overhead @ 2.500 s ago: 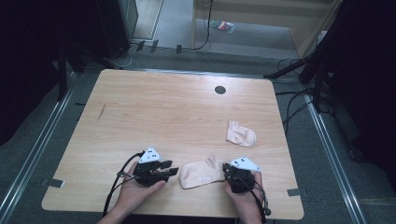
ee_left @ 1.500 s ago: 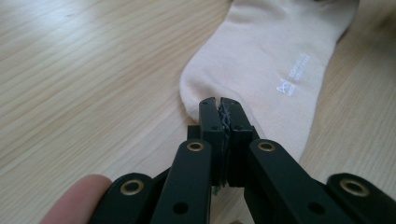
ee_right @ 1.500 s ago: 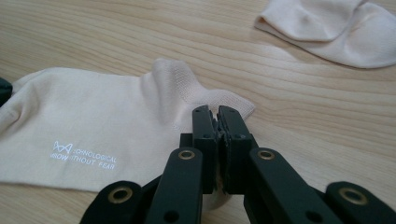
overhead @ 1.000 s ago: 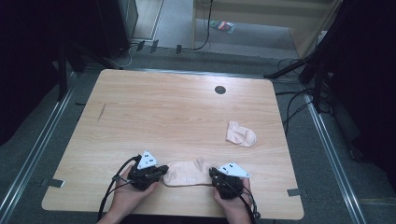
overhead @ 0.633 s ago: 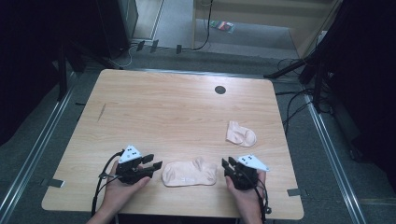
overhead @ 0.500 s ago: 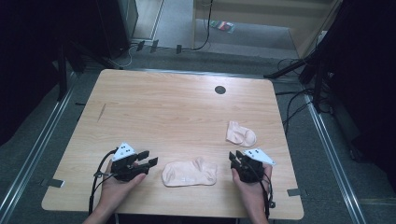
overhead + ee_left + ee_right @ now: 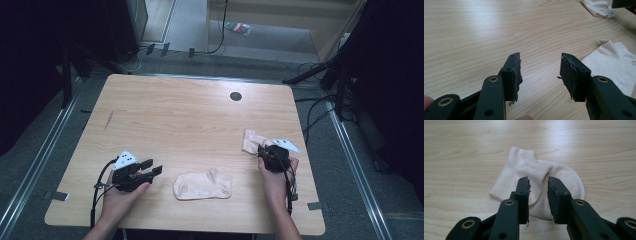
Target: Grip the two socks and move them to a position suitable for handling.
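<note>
Fingers apart | flat sock [image 7: 203,186] long axis left-right, cuff right

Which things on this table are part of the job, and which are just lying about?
Part of the job, probably: flat sock, folded sock, left gripper, right gripper.

Lying about: black disc on the table, floor cables.

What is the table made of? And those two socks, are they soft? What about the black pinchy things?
The table looks like pale wood or a wood-look laminate: grain lines, a soft sheen. Both socks, the flat one and the folded one, look like soft knit fabric with ribbed cuffs, creases and a matte finish. The left hand-held gripper looks like hard black plastic with brass-coloured rivets and rough pads, maybe rubber.
</note>
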{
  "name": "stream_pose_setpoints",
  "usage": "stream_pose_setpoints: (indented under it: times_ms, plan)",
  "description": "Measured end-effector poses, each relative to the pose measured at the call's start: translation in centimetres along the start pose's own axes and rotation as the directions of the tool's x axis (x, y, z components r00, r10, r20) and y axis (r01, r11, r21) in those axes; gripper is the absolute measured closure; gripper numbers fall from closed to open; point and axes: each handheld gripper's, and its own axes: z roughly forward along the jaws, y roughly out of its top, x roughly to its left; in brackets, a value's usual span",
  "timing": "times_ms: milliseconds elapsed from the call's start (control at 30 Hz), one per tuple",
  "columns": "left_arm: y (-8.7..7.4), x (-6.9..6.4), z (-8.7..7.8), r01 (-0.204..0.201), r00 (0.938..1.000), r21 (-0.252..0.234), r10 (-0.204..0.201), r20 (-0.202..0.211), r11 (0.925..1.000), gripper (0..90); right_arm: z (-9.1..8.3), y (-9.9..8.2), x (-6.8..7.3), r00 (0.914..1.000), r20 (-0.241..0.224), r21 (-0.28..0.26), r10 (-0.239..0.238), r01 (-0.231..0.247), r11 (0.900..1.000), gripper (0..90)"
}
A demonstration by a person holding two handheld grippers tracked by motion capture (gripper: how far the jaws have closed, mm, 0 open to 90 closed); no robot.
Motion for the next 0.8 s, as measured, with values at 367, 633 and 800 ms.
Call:
stream_pose_setpoints:
  times_ms: [367, 633, 800]
  plan:
    - [-0.1, 0.1, 0.0, -0.001, 1.0, 0.006, 0.001, -0.004, 1.0, 53.7, 2.7, 0.2, -0.6, 0.9994, 0.035, 0.045, 0.0, -0.001, 0.999, 43.0]
    - [-0.1, -0.1, 0.0, 0.002, 1.0, 0.007, -0.002, -0.004, 1.0, 54.6, 2.7, 0.0, 0.1, 0.9955, 0.064, 0.046, -0.069, 0.067, 0.9967, 61.3]
    - [0.0, -0.1, -0.2, -0.003, 1.0, 0.006, 0.003, -0.005, 1.0, 55.2, 2.5, 0.1, -0.4, 0.9994, 0.005, 0.056, -0.035, 0.035, 0.9978, 84.1]
